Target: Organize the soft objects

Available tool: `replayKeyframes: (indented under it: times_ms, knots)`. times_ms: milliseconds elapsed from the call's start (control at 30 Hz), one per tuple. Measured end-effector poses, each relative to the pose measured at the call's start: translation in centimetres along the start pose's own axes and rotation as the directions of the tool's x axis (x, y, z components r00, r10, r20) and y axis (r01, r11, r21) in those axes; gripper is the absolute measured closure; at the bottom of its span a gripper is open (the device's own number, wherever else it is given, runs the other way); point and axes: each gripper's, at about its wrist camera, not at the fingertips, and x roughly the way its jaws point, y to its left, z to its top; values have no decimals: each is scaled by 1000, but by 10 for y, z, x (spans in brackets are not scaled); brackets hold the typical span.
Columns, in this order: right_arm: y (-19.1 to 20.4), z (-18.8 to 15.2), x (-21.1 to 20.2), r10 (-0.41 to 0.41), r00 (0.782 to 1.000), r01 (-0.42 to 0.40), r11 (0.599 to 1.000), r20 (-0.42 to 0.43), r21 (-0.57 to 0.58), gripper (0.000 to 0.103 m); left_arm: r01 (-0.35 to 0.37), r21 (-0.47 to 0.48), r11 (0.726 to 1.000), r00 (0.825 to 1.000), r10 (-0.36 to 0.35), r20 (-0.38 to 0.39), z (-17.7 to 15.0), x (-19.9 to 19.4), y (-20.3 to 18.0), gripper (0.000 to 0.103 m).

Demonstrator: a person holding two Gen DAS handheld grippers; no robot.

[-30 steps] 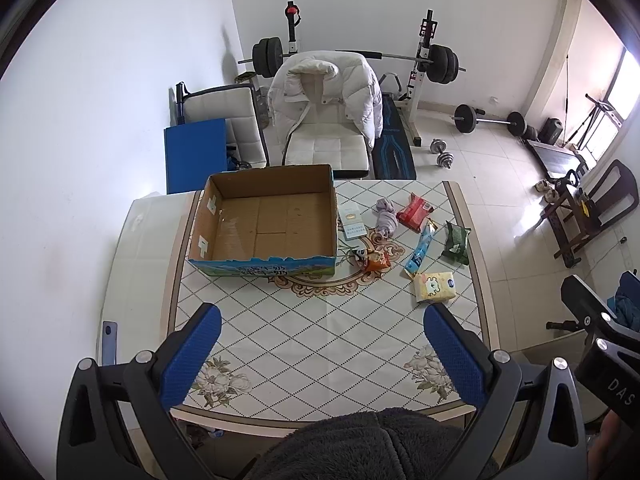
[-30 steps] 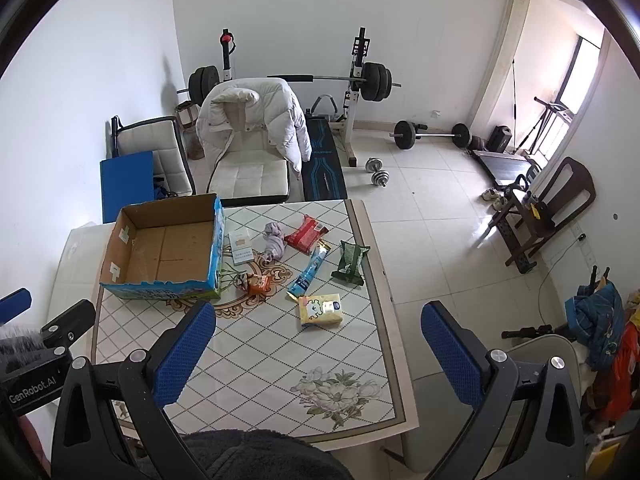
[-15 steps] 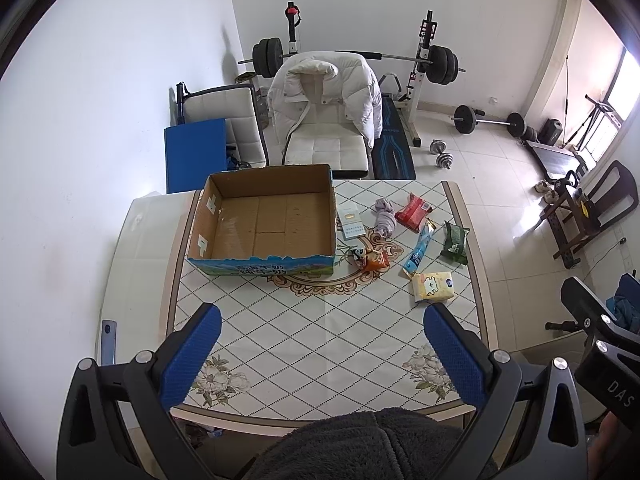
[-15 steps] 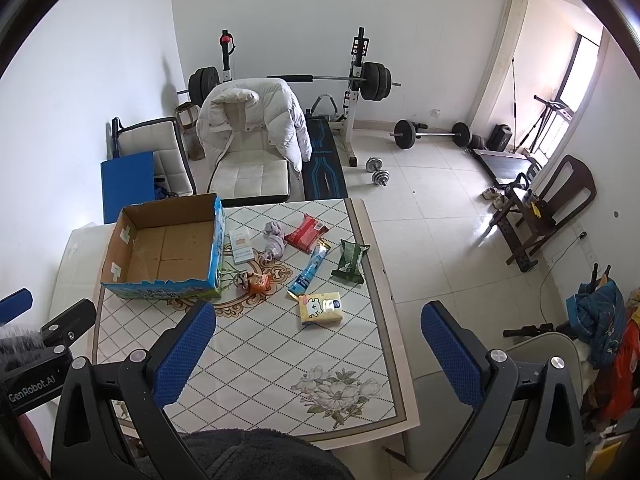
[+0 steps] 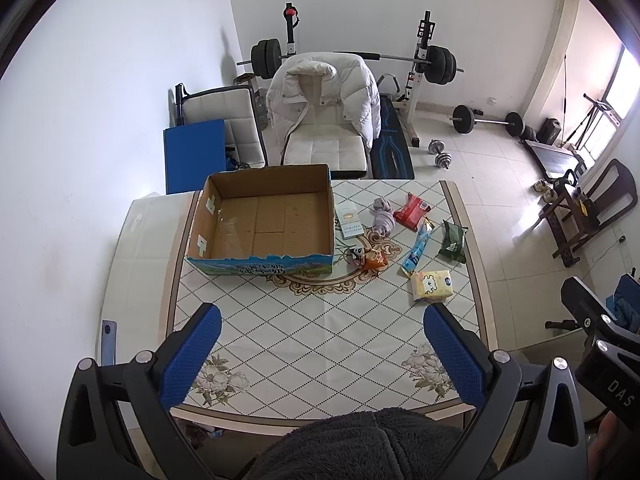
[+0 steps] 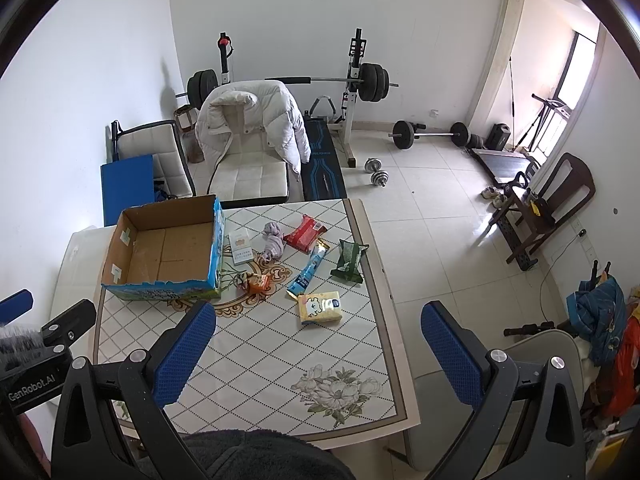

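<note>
- The left gripper (image 5: 320, 350) hangs high above the near edge of the table (image 5: 304, 332), its blue-padded fingers (image 5: 191, 354) spread wide with nothing between them.
- On the far left part of the table sits an open cardboard box (image 5: 264, 220), bare inside, with a blue printed front wall.
- Just right of the box lies a small white and green carton (image 5: 349, 222), flat on the tabletop.
- In front of that carton, near the box's right front corner, lies a small orange snack packet (image 5: 372, 258).
- Next comes a crumpled grey sock (image 5: 383, 220), beside a red packet (image 5: 412, 214) farther back.
- A long blue tube-shaped wrapper (image 5: 416, 250) lies slanted between the sock and a dark green pouch (image 5: 453, 240).
- Nearest of the cluster, a yellow tissue pack (image 5: 432, 285) rests close to the table's right edge.
- The right gripper (image 6: 318, 350) is held over the table's near right corner, fingers (image 6: 452, 354) apart and empty, well away from every item.
- Behind the table stands a chair draped with a white puffer jacket (image 6: 252, 116).
</note>
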Motion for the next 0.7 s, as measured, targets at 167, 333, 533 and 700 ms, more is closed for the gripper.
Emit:
replayKeyframes:
  times_ms: [167, 333, 533, 700]
  knots:
    - [-1, -1, 0, 3, 1000, -3, 1000, 0, -4, 0, -1, -2, 1000, 1000, 1, 1, 0, 1, 0, 0]
    - [-3, -4, 0, 6, 1000, -6, 1000, -2, 2, 0, 1, -2, 1000, 1000, -1, -1, -2, 2, -1, 0]
    - [-13, -6, 19, 4, 999, -4, 1000, -32, 26, 0, -6, 6, 1000, 1000, 6, -10, 4, 17, -10, 0]
    - [-37, 6, 79, 0, 996, 8, 996, -92, 84, 0, -11, 7, 1000, 1000, 11, -22, 30, 69, -24, 0]
